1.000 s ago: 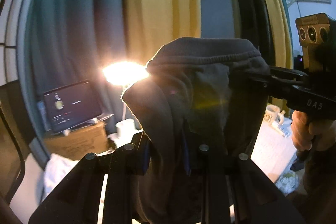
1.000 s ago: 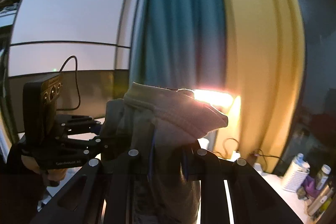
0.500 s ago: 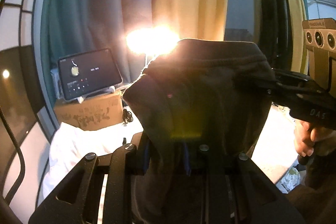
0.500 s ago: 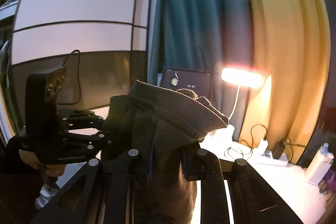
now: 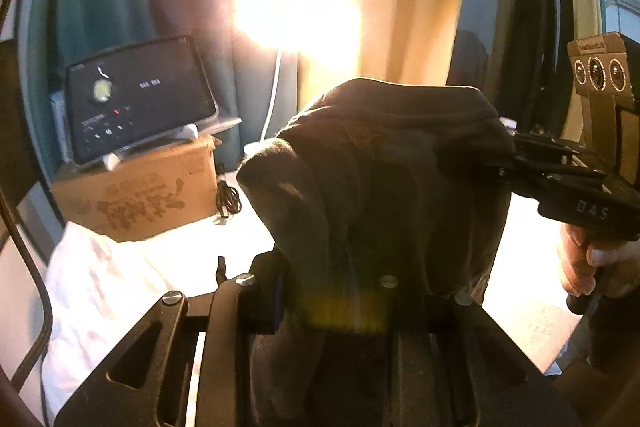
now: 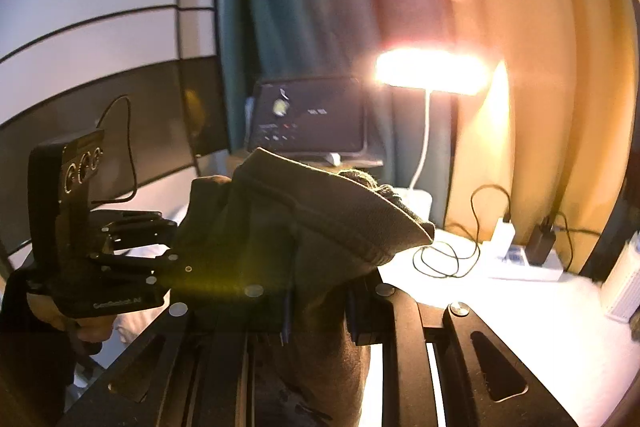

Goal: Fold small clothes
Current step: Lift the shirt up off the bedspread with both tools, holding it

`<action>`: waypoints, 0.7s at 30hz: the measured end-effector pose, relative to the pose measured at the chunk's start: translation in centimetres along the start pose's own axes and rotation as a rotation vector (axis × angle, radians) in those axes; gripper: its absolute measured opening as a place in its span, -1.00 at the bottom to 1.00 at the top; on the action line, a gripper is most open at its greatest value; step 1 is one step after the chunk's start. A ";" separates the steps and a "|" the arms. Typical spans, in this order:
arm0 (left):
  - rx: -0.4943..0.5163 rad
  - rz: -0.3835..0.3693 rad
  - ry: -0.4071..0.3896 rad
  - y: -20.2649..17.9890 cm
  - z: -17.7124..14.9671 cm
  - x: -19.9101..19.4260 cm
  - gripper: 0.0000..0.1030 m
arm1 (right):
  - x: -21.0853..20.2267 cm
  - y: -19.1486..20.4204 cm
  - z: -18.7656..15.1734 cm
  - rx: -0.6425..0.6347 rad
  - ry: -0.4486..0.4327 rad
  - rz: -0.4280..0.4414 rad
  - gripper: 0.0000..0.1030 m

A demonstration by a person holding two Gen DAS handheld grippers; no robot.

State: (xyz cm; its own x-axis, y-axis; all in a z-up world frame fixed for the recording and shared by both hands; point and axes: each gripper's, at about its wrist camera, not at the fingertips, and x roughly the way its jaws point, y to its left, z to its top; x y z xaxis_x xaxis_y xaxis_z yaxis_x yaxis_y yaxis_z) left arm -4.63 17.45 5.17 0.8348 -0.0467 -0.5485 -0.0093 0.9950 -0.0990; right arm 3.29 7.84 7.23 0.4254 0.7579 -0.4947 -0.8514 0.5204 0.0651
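A dark grey garment (image 5: 380,179) with a ribbed hem hangs in the air, held between both grippers. My left gripper (image 5: 332,291) is shut on one end of it, and the cloth hides its fingertips. My right gripper (image 6: 316,291) is shut on the other end of the garment (image 6: 312,223). The right gripper also shows at the right of the left wrist view (image 5: 472,163), pinching the hem. The left gripper shows at the left of the right wrist view (image 6: 172,255), gripping the cloth.
A white-covered table (image 5: 192,251) lies below. At its back stand a cardboard box (image 5: 140,195) bearing a tablet (image 5: 140,103), a lit desk lamp (image 6: 432,71), cables and chargers (image 6: 520,247). White cloth (image 5: 100,291) lies at left. Curtains (image 6: 300,7) hang behind.
Both grippers have come down with the garment between them; the views have tipped from the curtains toward the table, the tablet and the lamp.
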 end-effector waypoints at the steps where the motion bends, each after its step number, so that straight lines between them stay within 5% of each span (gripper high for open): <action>1: 0.000 -0.004 0.008 -0.1 0.0 0.3 -0.55 | 0.7 -0.5 -0.1 0.010 0.006 -0.003 -0.61; 21: -0.134 0.018 0.217 7.5 -2.2 13.4 -0.55 | 17.2 -7.7 -3.2 0.109 0.245 0.008 -0.61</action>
State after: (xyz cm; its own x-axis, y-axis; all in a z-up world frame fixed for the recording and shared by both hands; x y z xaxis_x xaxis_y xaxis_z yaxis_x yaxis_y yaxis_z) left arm 5.30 24.12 -4.78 0.6966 -0.0615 -0.7148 -0.1078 0.9760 -0.1891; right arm 16.14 15.62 -4.53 0.3203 0.6510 -0.6882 -0.8110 0.5639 0.1560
